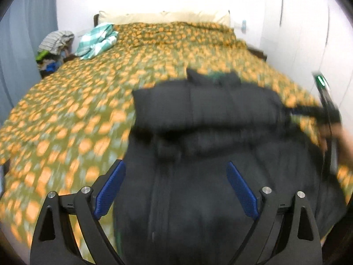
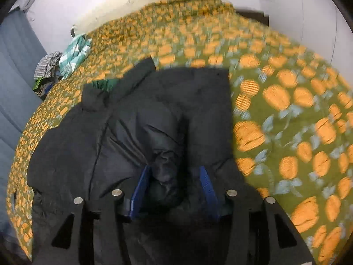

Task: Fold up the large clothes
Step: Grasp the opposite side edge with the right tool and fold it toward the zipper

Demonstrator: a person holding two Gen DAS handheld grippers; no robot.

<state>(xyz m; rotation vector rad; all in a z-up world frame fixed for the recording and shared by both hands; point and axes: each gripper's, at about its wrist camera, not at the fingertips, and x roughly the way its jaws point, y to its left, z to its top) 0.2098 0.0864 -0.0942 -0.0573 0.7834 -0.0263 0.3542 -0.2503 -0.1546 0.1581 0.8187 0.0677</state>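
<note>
Left wrist view: left gripper (image 1: 176, 190) w/ jaws spread wide, nothing between its blue pads (image 1: 110, 190), hanging over a black puffer jacket (image 1: 205, 114) that lies on the bed (image 1: 66, 114) toward its near right edge; right gripper (image 1: 308, 110) is blurred at the jacket's right side. Right wrist view: right gripper (image 2: 174, 187) about half open, a bunched fold of jacket (image 2: 123, 119) between the pads, not pinched. Teal checked cloth (image 2: 76, 55) by the far left corner

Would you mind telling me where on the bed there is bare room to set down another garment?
The bedspread is bare left of the black jacket, up to the checked cloth, and right of the jacket. The clothes pile crowds the far left corner.
</note>
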